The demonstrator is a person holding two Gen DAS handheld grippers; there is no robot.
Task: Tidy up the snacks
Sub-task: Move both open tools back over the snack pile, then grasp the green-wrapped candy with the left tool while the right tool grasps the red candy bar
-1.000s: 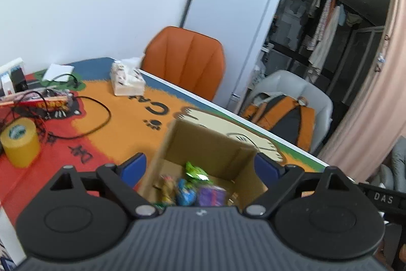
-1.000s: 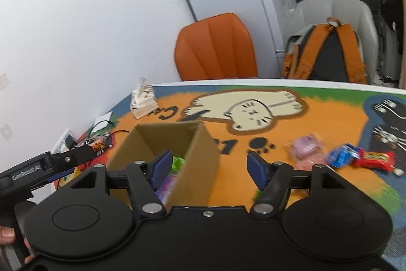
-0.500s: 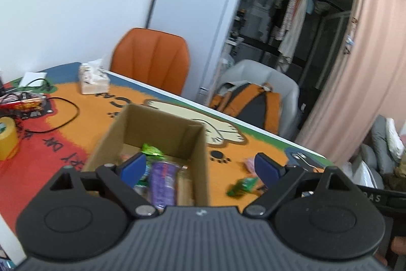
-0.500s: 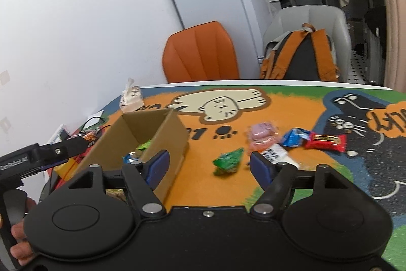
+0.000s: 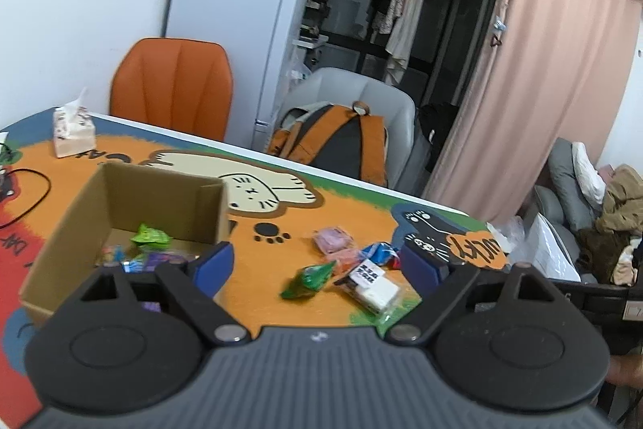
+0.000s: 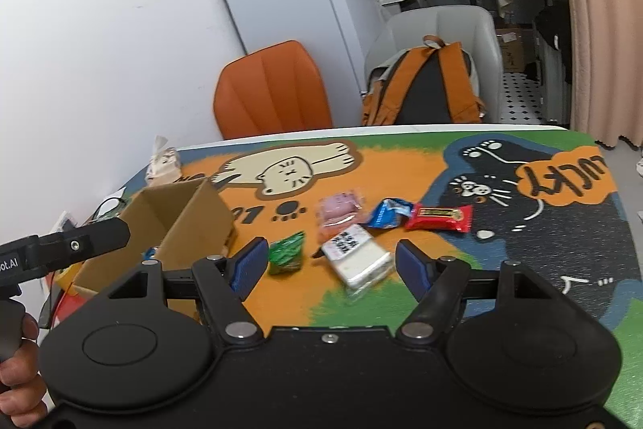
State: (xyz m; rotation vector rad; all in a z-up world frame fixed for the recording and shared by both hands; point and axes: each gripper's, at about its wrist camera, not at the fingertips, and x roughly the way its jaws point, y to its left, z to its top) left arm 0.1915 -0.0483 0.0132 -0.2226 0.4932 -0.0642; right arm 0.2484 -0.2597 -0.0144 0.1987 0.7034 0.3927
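An open cardboard box (image 5: 160,187) (image 6: 193,224) stands on the cartoon-cat table mat, with a green packet (image 5: 150,236) and other snacks inside. Right of it lie loose snacks: a green packet (image 5: 307,280) (image 6: 286,252), a white packet (image 5: 371,286) (image 6: 357,260), a pink one (image 5: 333,240) (image 6: 339,210), a blue one (image 5: 379,252) (image 6: 390,214) and a red bar (image 6: 438,218). My left gripper (image 5: 317,262) hovers wide above the box's right edge and the loose pile, its jaws closing slightly on nothing. My right gripper (image 6: 332,261) is open over the green and white packets, holding nothing.
A tissue box (image 5: 72,131) and a black cable (image 5: 36,187) lie at the far left of the table. Behind the table stand an orange chair (image 5: 173,83), a white fridge (image 5: 237,27) and a grey chair with an orange backpack (image 5: 337,143). A hand (image 6: 20,388) grips the left tool.
Both views have swung right, from the box toward the loose snacks. The box has slid to the left in both views, and the snack pile now sits between each gripper's fingers.
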